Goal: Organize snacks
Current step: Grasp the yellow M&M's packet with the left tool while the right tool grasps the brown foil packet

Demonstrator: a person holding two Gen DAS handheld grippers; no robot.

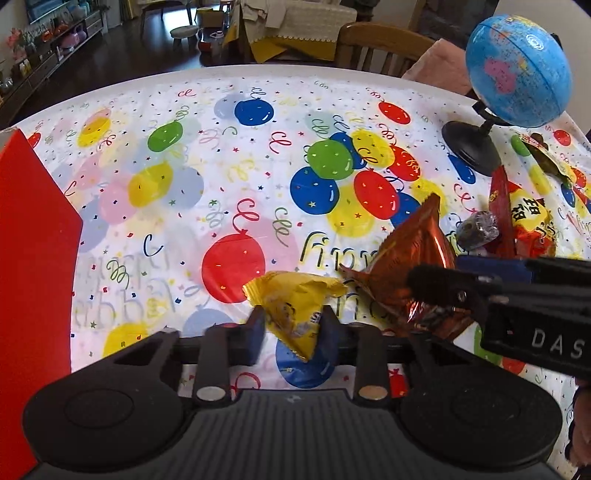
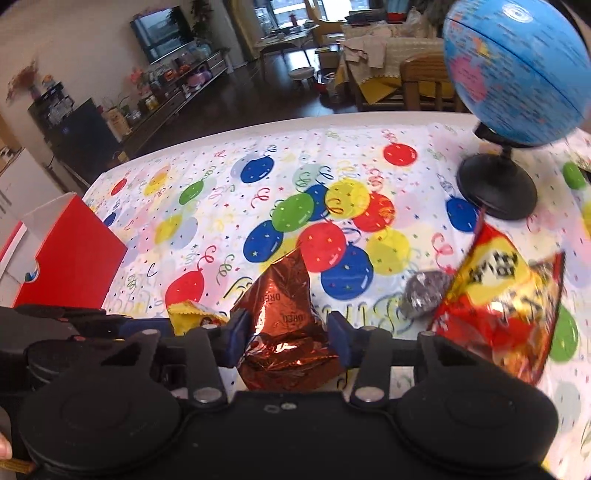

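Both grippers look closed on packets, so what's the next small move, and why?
Probably lift both straight up. The left gripper pinches the yellow snack packet, the right gripper the copper Oreo packet, and the red box stands open to the left.

Home, living-dining room. Worktop (image 2: 258,155) under balloon-print party cloth; desk globe (image 2: 517,70) on it. Beyond: dark wood floor, television (image 2: 162,33) over low cabinet with toys, wooden chair (image 1: 376,44), small stool (image 1: 186,32), cloth-draped table (image 1: 306,29).
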